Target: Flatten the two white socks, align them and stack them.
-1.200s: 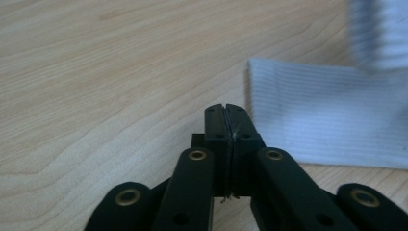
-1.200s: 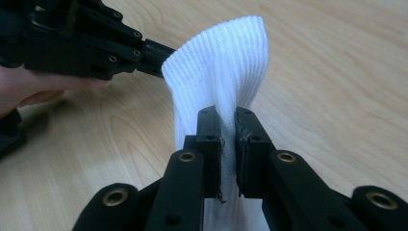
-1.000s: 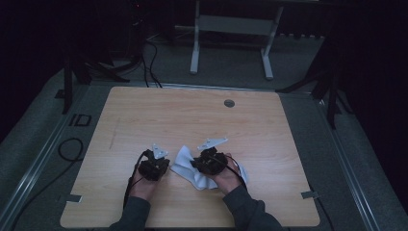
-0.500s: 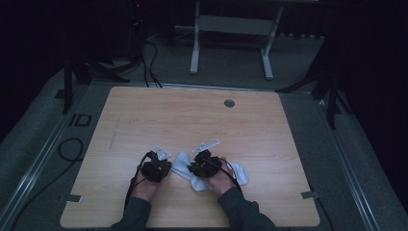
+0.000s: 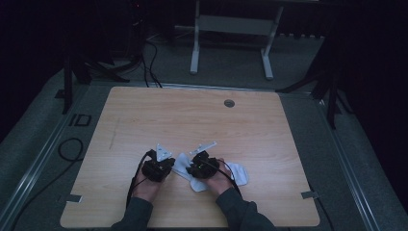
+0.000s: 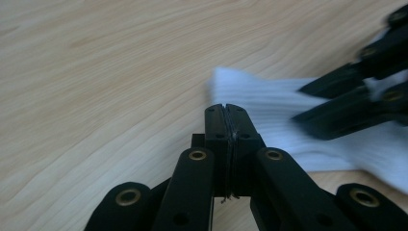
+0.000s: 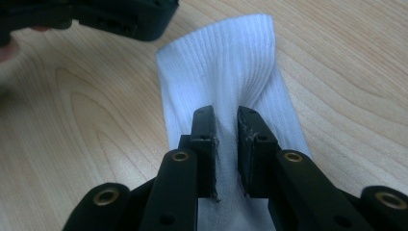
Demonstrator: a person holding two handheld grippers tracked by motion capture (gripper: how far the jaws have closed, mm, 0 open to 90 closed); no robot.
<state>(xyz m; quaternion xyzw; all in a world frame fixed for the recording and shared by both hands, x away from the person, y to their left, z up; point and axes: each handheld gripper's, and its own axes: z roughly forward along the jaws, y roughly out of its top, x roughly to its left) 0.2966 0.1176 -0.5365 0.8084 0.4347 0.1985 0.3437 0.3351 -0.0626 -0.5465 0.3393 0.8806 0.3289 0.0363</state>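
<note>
High view: white sock point(image 5: 219, 172) lies flat near table point(image 5: 250, 125) front edge, between both grippers.
Left gripper view: left gripper point(image 6: 225, 109) jaws pressed together, empty.
Right gripper view: right gripper point(image 7: 226, 118) jaws slightly parted, straddling a ribbed fold. Probably soft, light, limp; pinch cuff.

Tabletop point(image 5: 159, 120): light wood grain, rectangular with rounded corners. Small round grey fitting point(image 5: 229, 103) set into it near the far edge, right of centre. White ribbed sock point(image 5: 239, 173) lies flat on the wood near the near edge, about mid-width, partly covered from above. Remaining surface bare wood.
</note>
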